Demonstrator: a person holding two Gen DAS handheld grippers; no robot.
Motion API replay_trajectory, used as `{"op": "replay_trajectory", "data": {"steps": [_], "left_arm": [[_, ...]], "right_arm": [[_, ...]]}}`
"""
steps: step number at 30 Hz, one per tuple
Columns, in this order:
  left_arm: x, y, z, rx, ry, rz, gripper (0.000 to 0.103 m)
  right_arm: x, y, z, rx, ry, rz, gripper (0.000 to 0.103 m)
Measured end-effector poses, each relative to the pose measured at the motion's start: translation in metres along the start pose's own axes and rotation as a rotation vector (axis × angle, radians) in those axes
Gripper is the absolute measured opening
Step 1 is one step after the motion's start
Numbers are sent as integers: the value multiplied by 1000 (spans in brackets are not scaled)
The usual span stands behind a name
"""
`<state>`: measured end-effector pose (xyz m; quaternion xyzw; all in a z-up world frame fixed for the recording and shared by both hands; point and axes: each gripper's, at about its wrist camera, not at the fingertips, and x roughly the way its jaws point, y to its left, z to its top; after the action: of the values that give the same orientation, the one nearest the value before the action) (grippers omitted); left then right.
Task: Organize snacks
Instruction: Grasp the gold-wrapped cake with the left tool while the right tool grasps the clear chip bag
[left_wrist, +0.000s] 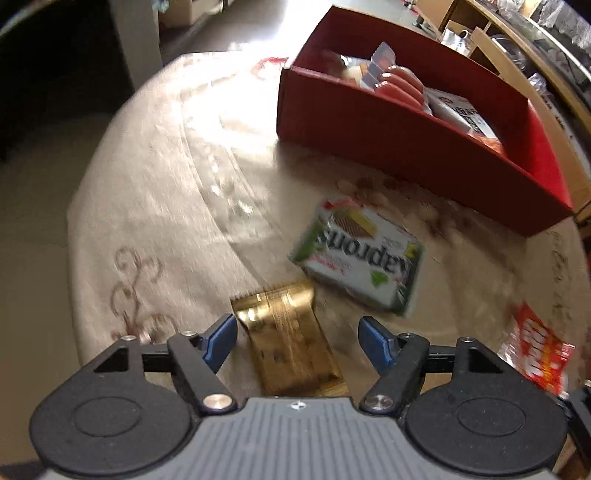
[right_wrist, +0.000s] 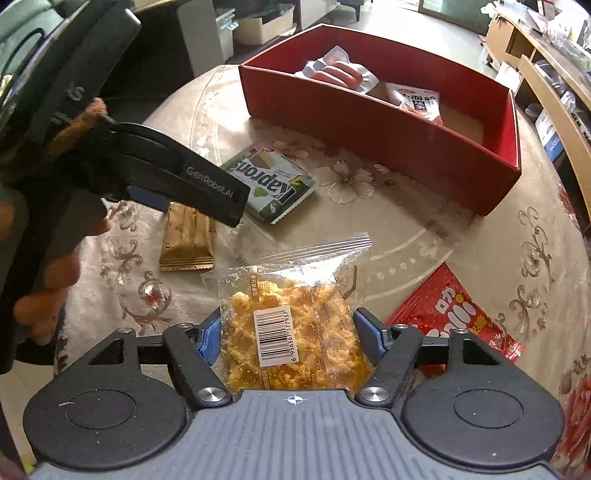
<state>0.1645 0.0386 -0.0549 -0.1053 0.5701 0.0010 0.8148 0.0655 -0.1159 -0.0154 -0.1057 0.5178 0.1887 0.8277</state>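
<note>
Surface (right_wrist: 461, 236) is wearing a pale floral cloth and carrying everything.

Red box (right_wrist: 369, 136) is sitting at the far side, open-topped. Inside it, a sausage pack (right_wrist: 338, 72) is lying toward the left end, and a white-and-red packet (right_wrist: 421, 99) is lying just beside it, toward the middle. The right end is showing bare cardboard floor. Same box (left_wrist: 406, 147) is appearing upper right in the left wrist view.

Red bag (right_wrist: 454, 314) is lying flat on the cloth at near right, well apart from the box.

Clear bag (right_wrist: 295, 314) of yellow pieces, barcode up, is lying between the blue fingers of the right gripper (right_wrist: 288, 336). Its jaws are spread wide; the left finger is looking to be against the bag's edge, the right finger just beside it. Cannot tell whether the bag is being squeezed.

Wafer pack (right_wrist: 273, 184), green and white, is lying near the box's front wall. It is blurred in the left wrist view (left_wrist: 358, 254).

Gold bar (right_wrist: 188, 236) is lying left of the clear bag, near the wafer pack.

Left gripper (left_wrist: 297, 341) is hovering over the gold bar (left_wrist: 291, 339), jaws wide apart, fingers clear of the wrapper on both sides. From the right wrist view its body (right_wrist: 177, 177) is overlapping the bar's far end.
</note>
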Motion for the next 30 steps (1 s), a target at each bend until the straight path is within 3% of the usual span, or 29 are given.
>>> {"op": "replay_trajectory", "data": {"steps": [3, 8, 10, 12, 18, 22, 26, 28, 30], "left_arm": [[-1, 1, -7, -19, -26, 22, 69], [6, -21, -16, 39, -75, 140, 65], [0, -24, -17, 61, -81, 127, 43], [-4, -25, -19, 79, -76, 95, 36], [-8, -22, -28, 125, -42, 42, 35], [-8, -22, -34, 147, -49, 78, 36], [-4, -23, -37, 140, -56, 104, 47], [-3, -24, -39, 143, -71, 169, 77], [1, -20, -40, 130, -78, 205, 89]], "right_arm": [[3, 0, 2, 7, -4, -17, 77], [4, -11, 9, 47, -19, -29, 77], [3, -16, 10, 63, -25, -33, 77], [2, -20, 10, 70, -29, -39, 76], [-6, -24, 12, 75, -60, -40, 76], [-3, -21, 11, 64, -53, -39, 76], [11, -20, 12, 50, -28, -68, 76], [18, -20, 13, 49, -17, -79, 77], [24, -22, 15, 56, -7, -80, 77]]}}
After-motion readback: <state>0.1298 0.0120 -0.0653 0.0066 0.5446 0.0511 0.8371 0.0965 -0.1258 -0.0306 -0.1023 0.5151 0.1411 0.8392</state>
